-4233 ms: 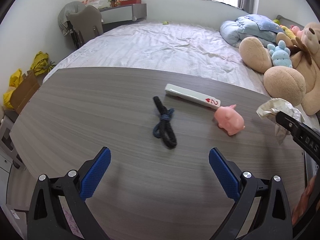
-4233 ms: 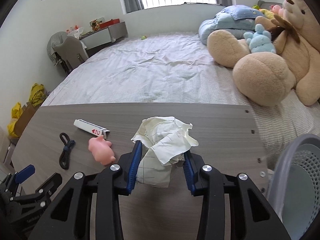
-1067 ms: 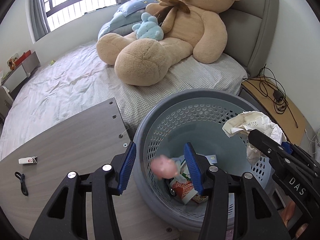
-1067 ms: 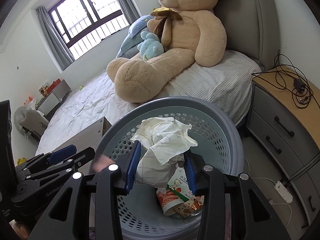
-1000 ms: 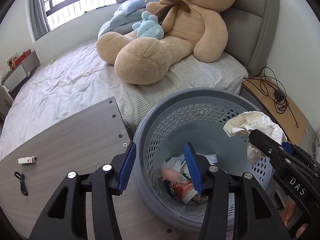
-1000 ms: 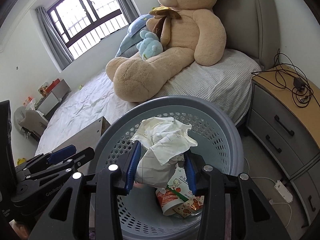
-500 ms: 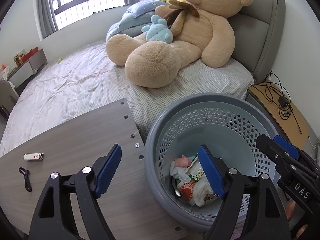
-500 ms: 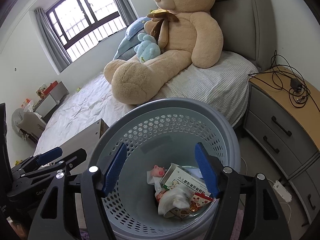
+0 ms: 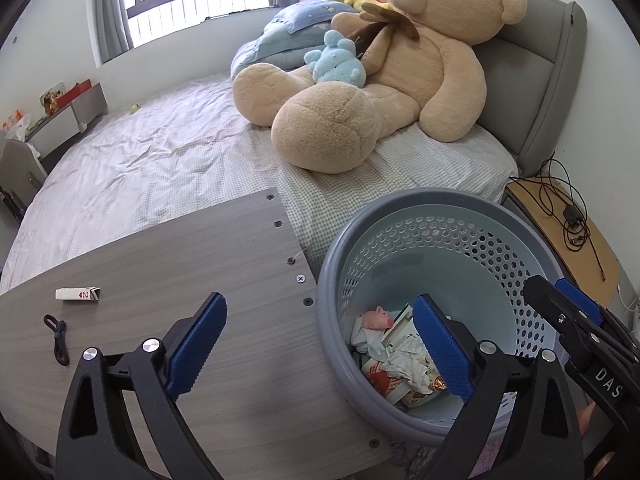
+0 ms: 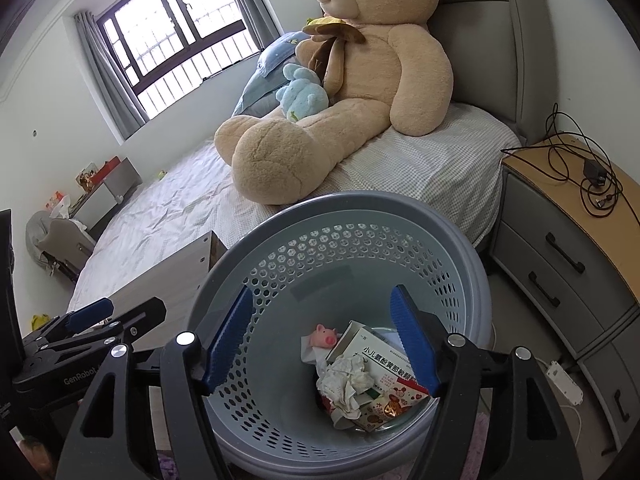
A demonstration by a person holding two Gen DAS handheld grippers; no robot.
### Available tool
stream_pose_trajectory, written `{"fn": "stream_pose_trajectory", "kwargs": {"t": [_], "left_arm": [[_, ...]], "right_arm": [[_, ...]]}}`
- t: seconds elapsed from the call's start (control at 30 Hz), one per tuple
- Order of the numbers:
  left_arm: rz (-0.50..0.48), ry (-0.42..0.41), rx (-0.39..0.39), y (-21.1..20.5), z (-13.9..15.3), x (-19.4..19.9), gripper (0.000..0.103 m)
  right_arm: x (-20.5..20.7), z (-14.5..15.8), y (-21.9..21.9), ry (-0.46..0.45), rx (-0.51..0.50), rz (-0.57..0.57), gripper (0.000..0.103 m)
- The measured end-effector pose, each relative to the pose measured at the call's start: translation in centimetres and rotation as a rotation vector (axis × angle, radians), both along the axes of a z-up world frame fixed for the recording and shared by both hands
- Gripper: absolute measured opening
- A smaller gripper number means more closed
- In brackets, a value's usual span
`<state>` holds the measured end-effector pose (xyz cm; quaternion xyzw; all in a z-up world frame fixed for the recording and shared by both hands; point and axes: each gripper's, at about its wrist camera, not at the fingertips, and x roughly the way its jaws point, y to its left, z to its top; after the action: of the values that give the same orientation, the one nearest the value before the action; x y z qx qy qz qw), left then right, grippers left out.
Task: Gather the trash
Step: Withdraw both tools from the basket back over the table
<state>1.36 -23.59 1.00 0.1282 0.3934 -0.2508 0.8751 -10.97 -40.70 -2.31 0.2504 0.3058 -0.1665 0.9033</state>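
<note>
Change: both grippers are now hanging empty, left gripper (image 9: 318, 344) and right gripper (image 10: 322, 336) fingers spread apart | paper wad (image 10: 346, 380) and pig toy (image 10: 325, 335) are lying in basket (image 10: 460, 256) | 2 items, small box (image 9: 77, 293) and cord (image 9: 58, 338), are waiting on bench (image 9: 180, 264).

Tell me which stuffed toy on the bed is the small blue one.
The blue plush resting on the lap of the big tan teddy bear. It is far smaller and pale blue; the bear is beige and sits against the headboard.
</note>
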Motion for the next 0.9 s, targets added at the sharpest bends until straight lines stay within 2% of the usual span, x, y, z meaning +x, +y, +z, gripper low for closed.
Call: {"fn": "stream_pose_trajectory", "kwargs": {"t": [0.5,0.9], "left_arm": [[0.067,-0.027,-0.012,4.5,0.9,-0.3,0.094],[0.136,-0.047,-0.057,11.1,1.9,-1.9,0.094]], "right_arm": [[-0.5,1.6,3.2,-0.026,-0.026,0.051,0.071],[-0.9,3.4,8.4,-0.056,-0.053,0.131,0.072]]}}
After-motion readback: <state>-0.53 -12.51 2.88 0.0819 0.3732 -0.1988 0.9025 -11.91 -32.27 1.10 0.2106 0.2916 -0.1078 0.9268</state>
